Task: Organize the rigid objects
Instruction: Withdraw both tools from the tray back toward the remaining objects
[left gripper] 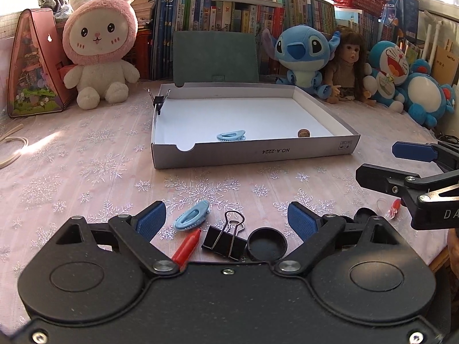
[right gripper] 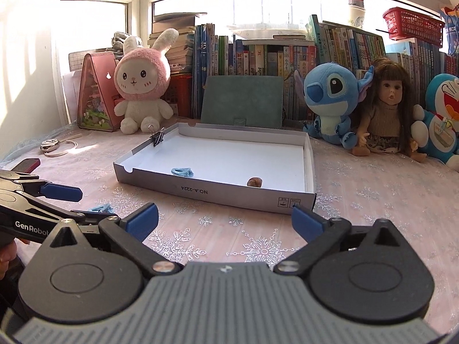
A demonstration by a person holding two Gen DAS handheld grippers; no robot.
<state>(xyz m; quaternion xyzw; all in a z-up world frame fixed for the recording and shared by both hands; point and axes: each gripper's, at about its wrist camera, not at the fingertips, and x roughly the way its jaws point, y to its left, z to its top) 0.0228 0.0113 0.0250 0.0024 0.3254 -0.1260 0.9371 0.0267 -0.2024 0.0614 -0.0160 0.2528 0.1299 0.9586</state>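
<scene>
The left tongs gaped empty over a clip, crayon, binder clip and cap — the clip's long axis ran toward two o'clock. The right tongs, released too, hung farther off; the box lay at twelve.

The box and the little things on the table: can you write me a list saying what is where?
box: open, on the table
inside box: blue clip, brown nut
on box wall: black clip
in front of left gripper: second blue clip, red crayon, binder clip, black cap
right gripper: open, holding nothing
</scene>
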